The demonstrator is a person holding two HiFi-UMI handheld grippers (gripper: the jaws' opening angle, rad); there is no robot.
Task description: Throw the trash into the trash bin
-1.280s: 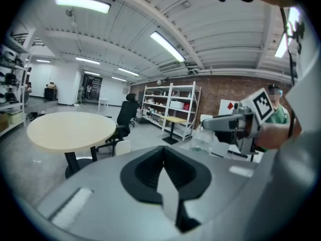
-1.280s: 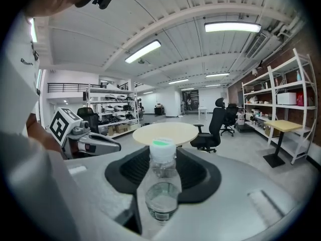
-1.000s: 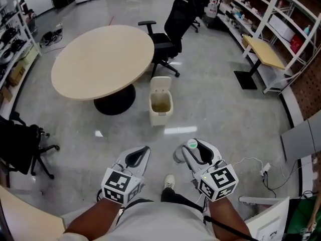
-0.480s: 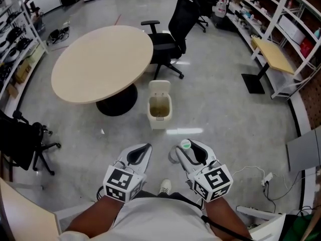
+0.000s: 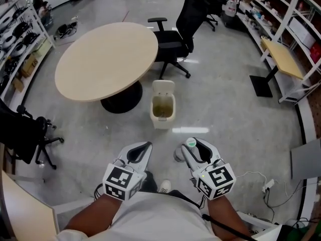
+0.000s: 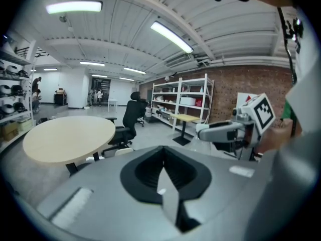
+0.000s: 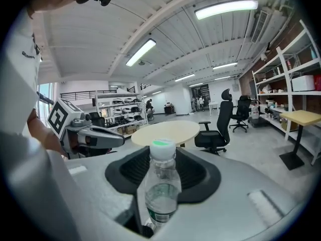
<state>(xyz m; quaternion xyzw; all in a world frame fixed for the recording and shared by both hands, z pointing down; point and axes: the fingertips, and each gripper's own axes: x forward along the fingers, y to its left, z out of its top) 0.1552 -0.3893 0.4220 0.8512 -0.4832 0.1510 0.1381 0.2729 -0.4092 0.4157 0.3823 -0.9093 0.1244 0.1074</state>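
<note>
One bottle [image 7: 160, 185], one trash bin [image 5: 161, 123]

Head cam: high up, faces forward and steeply down at the floor. Left gripper [image 5: 143, 149] and right gripper [image 5: 193, 147] sit bottom centre, bin [image 5: 162, 119] mid-frame, round counter [image 5: 108, 59] upper left. Left gripper cam: close behind its own jaws, roughly level, wide-angle; right gripper [image 6: 200, 131] at frame right. Right gripper cam: same mount, bottle [image 7: 163, 185] very near at lower centre, left gripper [image 7: 120, 138] at frame left. All three share the counter, black chair [image 5: 183, 26] and shelves [image 5: 296, 29].
</note>
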